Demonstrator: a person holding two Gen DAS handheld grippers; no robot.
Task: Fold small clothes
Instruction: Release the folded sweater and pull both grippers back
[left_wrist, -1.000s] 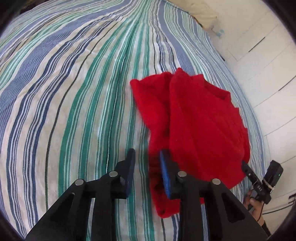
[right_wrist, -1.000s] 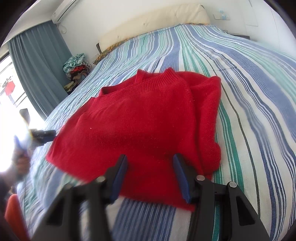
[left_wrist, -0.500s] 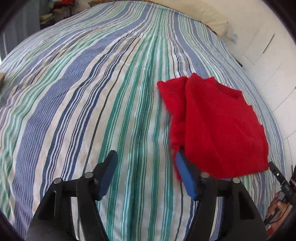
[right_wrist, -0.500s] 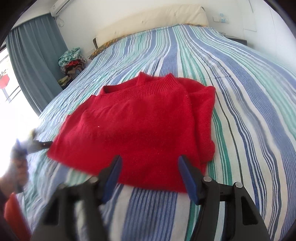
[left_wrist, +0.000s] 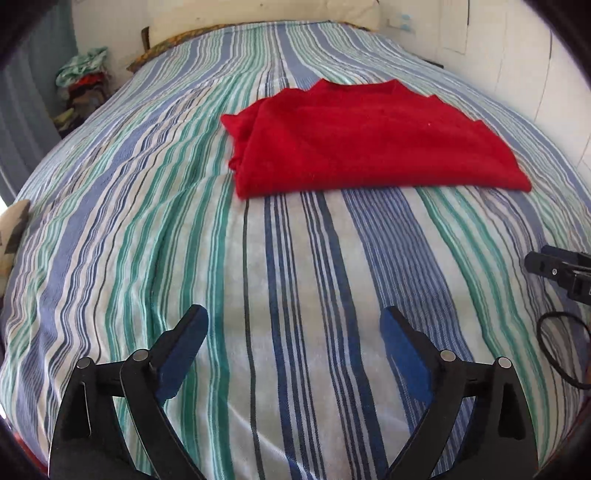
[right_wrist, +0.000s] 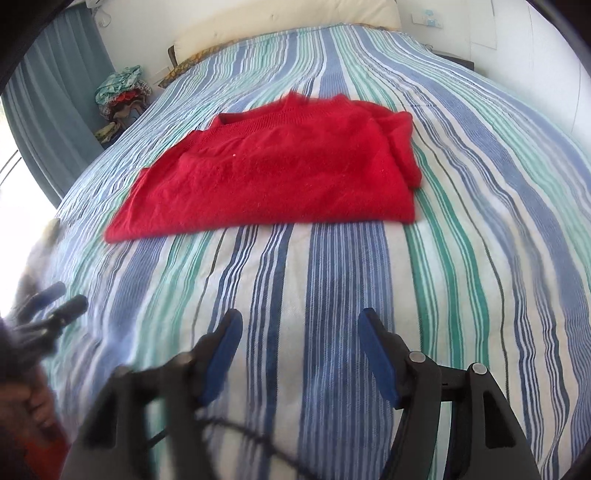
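A red knit sweater lies folded flat on the striped bedspread, well ahead of both grippers; in the right wrist view the sweater shows its collar at the far edge and a tucked sleeve on the right. My left gripper hangs over bare bedspread, its jaws opening wide with nothing between them. My right gripper is open over the bedspread, also holding nothing. The right gripper's tip shows at the right edge of the left wrist view, and the left gripper appears blurred at the left of the right wrist view.
A pillow lies at the head of the bed against a white wall. A heap of clothes sits beside grey curtains on the left. A black cable loops at the right edge.
The left gripper let go of the sweater's edge, opened wide and drew back from it. The right gripper also backed away and opened somewhat. The sweater now lies flat, farther off.
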